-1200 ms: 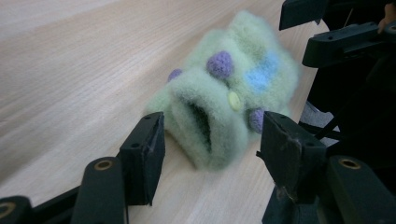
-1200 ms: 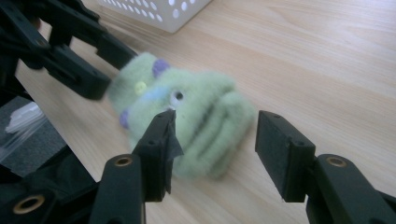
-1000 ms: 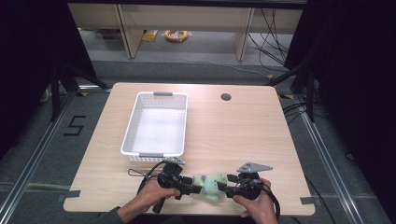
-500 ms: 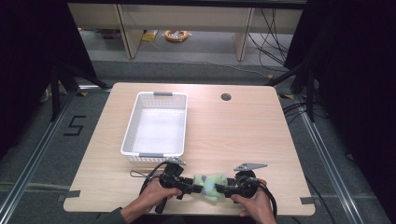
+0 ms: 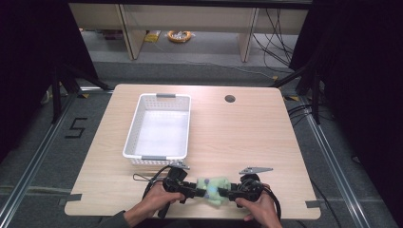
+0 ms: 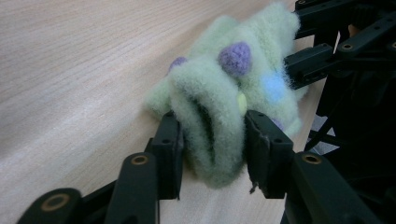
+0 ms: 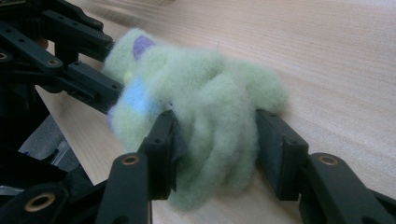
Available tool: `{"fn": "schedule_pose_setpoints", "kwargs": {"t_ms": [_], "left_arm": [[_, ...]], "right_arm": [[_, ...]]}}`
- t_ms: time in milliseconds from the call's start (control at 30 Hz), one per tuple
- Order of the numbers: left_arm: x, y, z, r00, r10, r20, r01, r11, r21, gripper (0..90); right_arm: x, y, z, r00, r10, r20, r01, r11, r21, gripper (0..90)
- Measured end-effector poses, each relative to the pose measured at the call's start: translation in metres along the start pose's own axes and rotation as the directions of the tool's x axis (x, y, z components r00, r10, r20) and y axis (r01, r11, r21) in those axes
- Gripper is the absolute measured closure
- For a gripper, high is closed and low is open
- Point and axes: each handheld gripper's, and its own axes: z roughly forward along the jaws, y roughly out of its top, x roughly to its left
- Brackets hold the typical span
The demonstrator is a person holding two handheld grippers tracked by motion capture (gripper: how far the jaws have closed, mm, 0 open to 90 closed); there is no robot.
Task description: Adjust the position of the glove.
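While both grippers' fingers have just been closing, left gripper (image 6: 212, 140) and right gripper (image 7: 217, 144) pinch the green fuzzy sock (image 5: 214, 186).

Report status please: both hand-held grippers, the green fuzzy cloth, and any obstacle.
Left hand-held gripper and right hand-held gripper closing in, pads pressing cloth from opposite ends. Cloth bunched at near table edge. Basket behind, apart; nothing blocking.

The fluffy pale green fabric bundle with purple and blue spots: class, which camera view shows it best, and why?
The left gripper view: the fluffy pale green fabric bundle appears close, showing purple and blue spots. The right gripper view is equally close but shows fewer spots. The high view shows it small between both grippers.
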Motion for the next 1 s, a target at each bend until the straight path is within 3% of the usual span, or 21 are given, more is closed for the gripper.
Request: {"fn": "schedule_pose_setpoints", "kwargs": {"t_ms": [33,67,133,167,200,233,267,367,400,500,733,833,900,1000], "left_arm": [[0.0,0.0,0.0,1.0,0.0,0.0,0.0,1.0,0.0,61.5],[0.0009,-0.002,0.0024,0.9996,0.001,0.029,-0.001,0.9995,-0.031,62.3],[0.0008,-0.0028,0.0022,0.9994,0.007,0.033,-0.006,0.9996,-0.029,63.8],[-0.0002,-0.0028,0.0009,0.9998,0.018,0.011,-0.018,0.9997,-0.015,64.4],[-0.0015,-0.003,-0.0002,0.9997,0.022,-0.004,-0.022,0.9997,-0.009,65.1],[-0.0015,-0.003,-0.0002,0.9997,0.022,-0.004,-0.022,0.9997,-0.009,65.9],[-0.0015,-0.0048,0.0017,0.9992,0.033,0.022,-0.032,0.9987,-0.039,66.6],[-0.0027,-0.0054,0.0008,0.999,0.043,0.006,-0.043,0.9982,-0.041,68.1],[-0.0032,-0.0063,0.0025,0.9991,0.041,0.008,-0.041,0.9968,-0.07,68.4],[-0.0031,-0.0057,0.0005,0.9985,0.052,0.014,-0.052,0.9975,-0.048,69.5],[-0.0045,-0.0056,0.0,0.9982,0.058,0.013,-0.058,0.9969,-0.054,70.7],[-0.0054,-0.0051,-0.0008,0.998,0.063,-0.006,-0.063,0.9969,-0.046,70.8],[-0.0049,-0.0044,0.0006,0.9979,0.064,0.015,-0.063,0.9967,-0.052,71.1],[-0.0064,-0.0048,0.0006,0.9977,0.068,-0.003,-0.068,0.9959,-0.059,71.7]], "right_arm": [[0.0,0.0,0.0,1.0,0.0,0.0,0.0,1.0,0.0,54.1],[-0.0009,-0.0005,0.0005,0.9999,0.007,-0.011,-0.007,1.0,-0.003,55.7],[-0.0016,-0.001,0.0006,0.9998,0.007,-0.02,-0.007,1.0,-0.003,57.8],[-0.0014,-0.0011,0.0004,0.9999,0.012,-0.012,-0.012,1.0,-0.006,58.8],[-0.0026,-0.0013,0.0011,0.9992,0.011,-0.039,-0.011,1.0,-0.009,59.8],[-0.0026,-0.0013,0.0011,0.9992,0.011,-0.039,-0.011,1.0,-0.009,59.8],[-0.0034,-0.0013,0.0003,0.9988,0.014,-0.046,-0.014,1.0,-0.008,62.8],[-0.0023,-0.0015,0.0,0.999,0.004,-0.045,-0.005,1.0,-0.017,65.7],[-0.0013,-0.0015,-0.0001,0.9991,-0.001,-0.042,0.001,1.0,-0.02,66.5],[-0.0007,-0.0006,-0.0006,0.9989,-0.022,-0.042,0.02,0.999,-0.028,68.3],[0.0005,0.0,-0.0022,0.9983,-0.04,-0.041,0.039,0.999,-0.034,69.5],[0.0036,-0.0005,-0.0028,0.9989,-0.004,-0.047,0.003,1.0,-0.022,69.5],[0.0026,-0.001,-0.0031,0.9988,-0.021,-0.044,0.02,0.999,-0.032,69.6],[0.001,-0.0007,-0.003,0.998,-0.045,-0.045,0.043,0.998,-0.047,70.2]]}}
